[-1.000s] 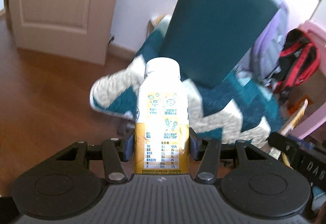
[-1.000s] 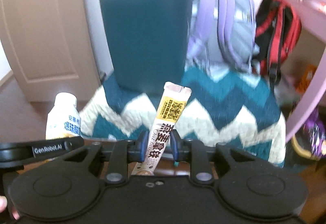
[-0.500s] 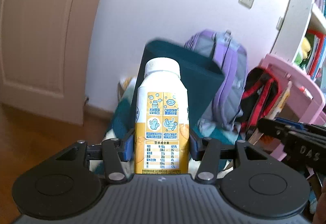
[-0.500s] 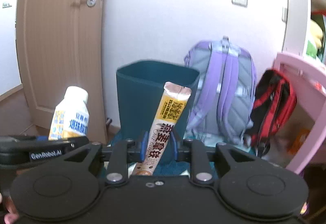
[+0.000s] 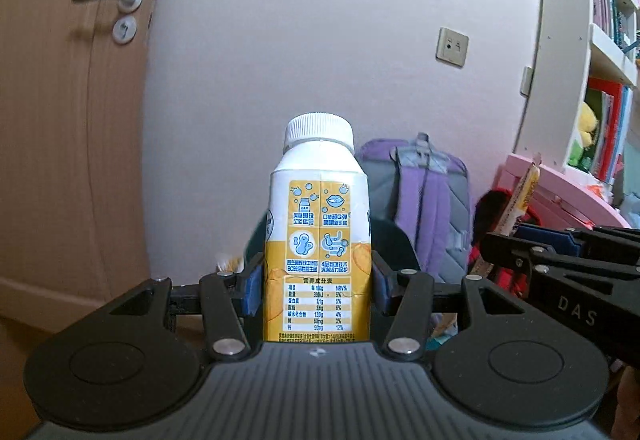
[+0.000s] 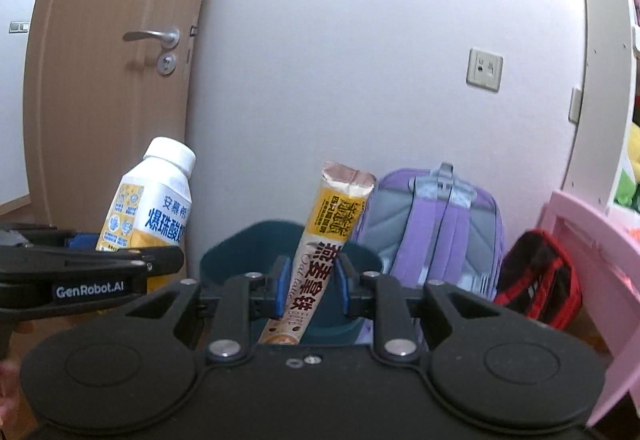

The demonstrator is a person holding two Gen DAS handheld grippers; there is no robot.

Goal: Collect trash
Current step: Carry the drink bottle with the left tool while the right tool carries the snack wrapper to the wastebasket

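My left gripper (image 5: 316,282) is shut on a white and yellow drink bottle (image 5: 318,224) with a white cap, held upright. The same bottle (image 6: 150,206) shows at the left of the right wrist view, above the left gripper's arm. My right gripper (image 6: 310,286) is shut on a yellow and white stick sachet (image 6: 328,236), tilted to the right. That sachet (image 5: 524,196) also appears at the right of the left wrist view. A dark teal bin (image 6: 240,260) stands straight ahead below both grippers, its open rim visible behind the sachet; in the left wrist view the bottle hides most of the bin (image 5: 394,244).
A purple backpack (image 6: 440,224) leans on the white wall behind the bin, with a red and black bag (image 6: 540,276) to its right. A pink chair or desk (image 6: 592,248) and a white bookshelf (image 5: 580,60) stand at the right. A wooden door (image 6: 104,80) is at the left.
Both grippers have risen with their loads: the bin and zigzag rug dropped low in view, and the wall, door handle and socket came into sight. Both grips stay the same.
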